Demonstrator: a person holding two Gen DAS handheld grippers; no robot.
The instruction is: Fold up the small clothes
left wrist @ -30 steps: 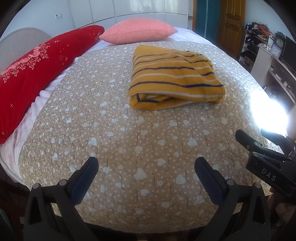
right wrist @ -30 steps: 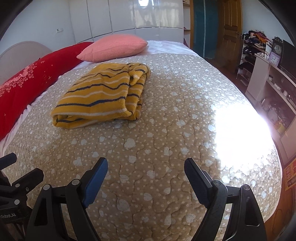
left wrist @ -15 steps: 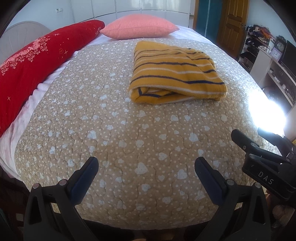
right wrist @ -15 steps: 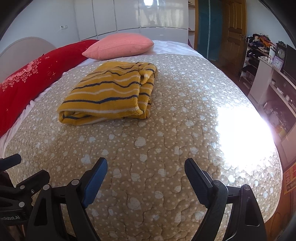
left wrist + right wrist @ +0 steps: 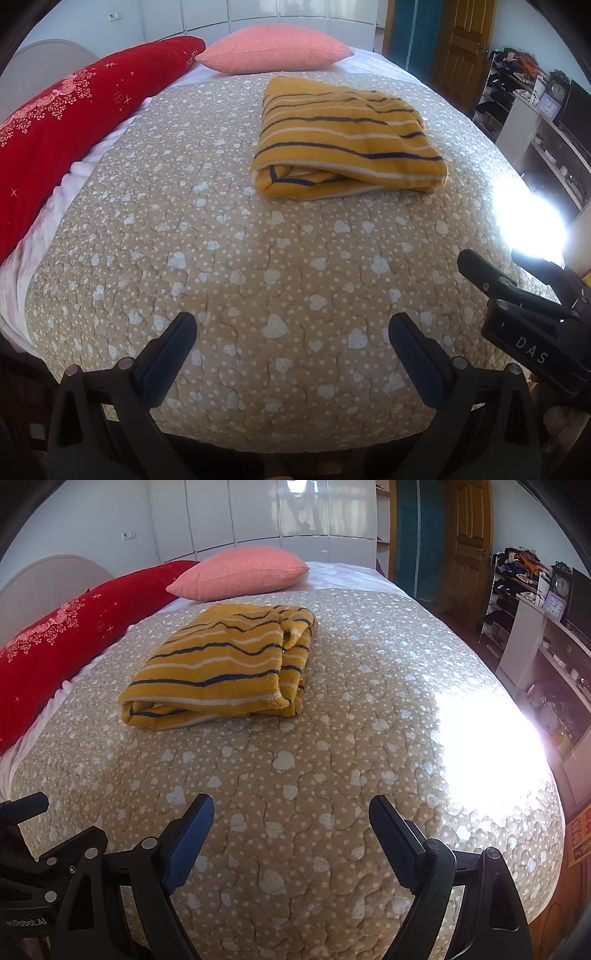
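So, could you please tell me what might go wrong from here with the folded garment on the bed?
1. The yellow striped sweater looks loosely folded, its near edge gaping open, so a one-sided grab by either open claw, left or right, might undo the fold.
2. The sun glare on the quilt could hide detail on that side.

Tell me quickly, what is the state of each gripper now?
Left gripper: open, holding nothing.
Right gripper: open, holding nothing.
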